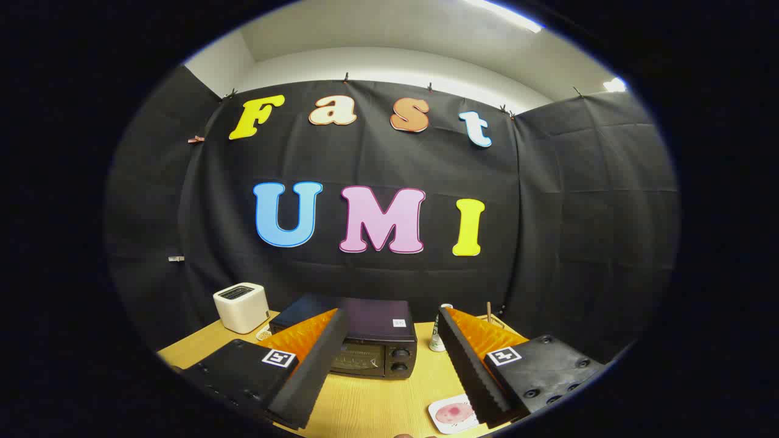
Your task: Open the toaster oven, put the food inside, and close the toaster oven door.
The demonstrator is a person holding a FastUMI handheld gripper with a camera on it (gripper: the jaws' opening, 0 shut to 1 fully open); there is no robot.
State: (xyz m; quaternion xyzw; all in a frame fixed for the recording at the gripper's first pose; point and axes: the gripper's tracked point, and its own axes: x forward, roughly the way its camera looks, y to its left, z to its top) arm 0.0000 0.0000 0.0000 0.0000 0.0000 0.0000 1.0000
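A dark toaster oven point(376, 340) stands on the wooden table point(365, 401), beyond my fingers and a little left of the gap's middle. Its glass door looks closed, and two knobs point(398, 359) sit on its right side. A white square plate with a pink round piece of food point(453, 415) lies on the table near my right finger point(471, 371), partly hidden by it. My gripper point(392, 322) is open, held above the table, with nothing between the fingers.
A white toaster point(241, 306) stands at the table's back left. A small white bottle point(437, 340) stands right of the oven, with a wooden stick point(489, 311) behind my right finger. Black cloth walls close the booth.
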